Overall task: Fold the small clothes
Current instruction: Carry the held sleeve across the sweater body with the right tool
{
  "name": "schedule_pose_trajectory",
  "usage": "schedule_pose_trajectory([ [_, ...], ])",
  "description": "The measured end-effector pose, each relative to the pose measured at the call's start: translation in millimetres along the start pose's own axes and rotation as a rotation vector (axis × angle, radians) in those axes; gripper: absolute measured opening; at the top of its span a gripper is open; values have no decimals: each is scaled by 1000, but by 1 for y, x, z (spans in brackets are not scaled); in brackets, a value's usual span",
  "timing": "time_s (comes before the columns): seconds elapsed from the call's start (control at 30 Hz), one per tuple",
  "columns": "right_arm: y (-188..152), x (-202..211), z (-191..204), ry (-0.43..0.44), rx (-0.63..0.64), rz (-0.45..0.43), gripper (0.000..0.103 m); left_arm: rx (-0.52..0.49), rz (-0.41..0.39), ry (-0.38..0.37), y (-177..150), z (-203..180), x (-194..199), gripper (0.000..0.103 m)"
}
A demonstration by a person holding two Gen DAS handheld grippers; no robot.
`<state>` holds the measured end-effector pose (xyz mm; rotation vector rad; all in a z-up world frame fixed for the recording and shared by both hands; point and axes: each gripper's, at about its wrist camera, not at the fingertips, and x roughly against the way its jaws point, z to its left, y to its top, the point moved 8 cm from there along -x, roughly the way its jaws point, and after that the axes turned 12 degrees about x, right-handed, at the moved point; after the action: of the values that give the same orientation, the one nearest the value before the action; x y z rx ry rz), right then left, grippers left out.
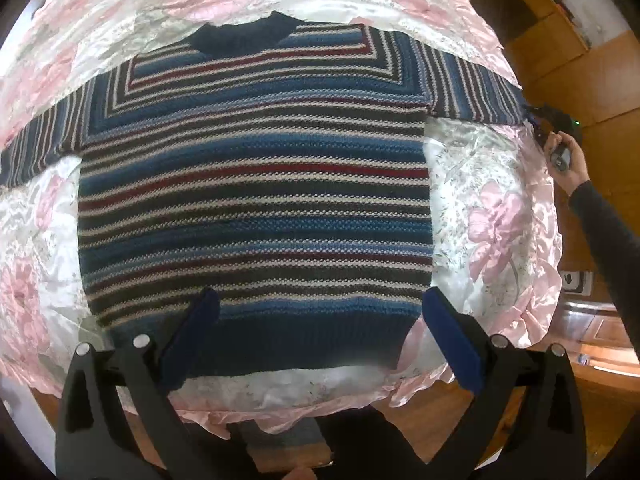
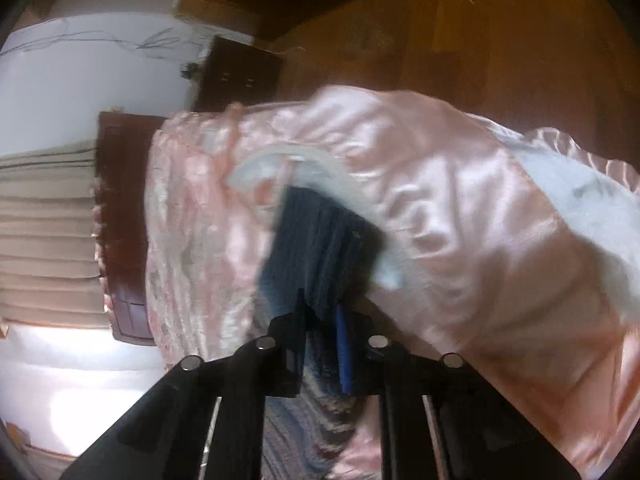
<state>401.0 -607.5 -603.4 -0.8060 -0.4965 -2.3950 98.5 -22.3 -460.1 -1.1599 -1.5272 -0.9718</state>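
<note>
Right gripper [image 2: 320,344] seemingly pinches striped sweater [image 1: 256,184] cuff.

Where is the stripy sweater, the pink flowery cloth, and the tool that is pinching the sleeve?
stripy sweater [image 1: 256,200], left wrist view, chest.
pink flowery cloth [image 1: 492,216], left wrist view, bare patch.
right tool [image 2: 320,344], right wrist view, between fingertips.

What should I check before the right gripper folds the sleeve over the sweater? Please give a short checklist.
1. Right gripper shut on sleeve cuff: ok.
2. Sweater lies flat on the pink cloth: ok.
3. Left gripper open, holding nothing: ok.
4. Left gripper clear of the fold path: not ok, it hovers over the hem.
5. Other sleeve spread out: ok.
6. Cloth caught in the right grip: cannot tell, picture blurred.
</note>
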Motion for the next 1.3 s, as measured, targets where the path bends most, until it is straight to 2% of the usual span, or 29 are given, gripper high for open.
schedule_pose_trajectory([
  [0.13,-9,24,65,-41,213,-32,13,43,-11,4,3,18,2,100],
  [0.3,-48,43,169,-99,464,-62,12,96,-29,-30,8,36,13,100],
  [0.53,-139,40,312,-159,807,-73,12,143,-69,-56,6,79,43,100],
  [0.63,-187,30,359,-168,925,-64,12,173,-85,-65,4,104,56,100],
  [0.8,-274,3,415,-202,1100,-26,12,225,-121,-81,4,151,78,100],
  [0.9,-330,-30,431,-273,1213,18,12,263,-141,-84,7,182,87,100],
  [1.0,-391,-80,425,-383,1338,69,12,301,-158,-85,11,213,95,100],
  [1.13,-473,-165,385,-593,1535,148,11,336,-184,-102,18,243,103,100],
  [1.3,-557,-227,337,-705,1731,239,11,371,-220,-155,52,264,108,100],
])
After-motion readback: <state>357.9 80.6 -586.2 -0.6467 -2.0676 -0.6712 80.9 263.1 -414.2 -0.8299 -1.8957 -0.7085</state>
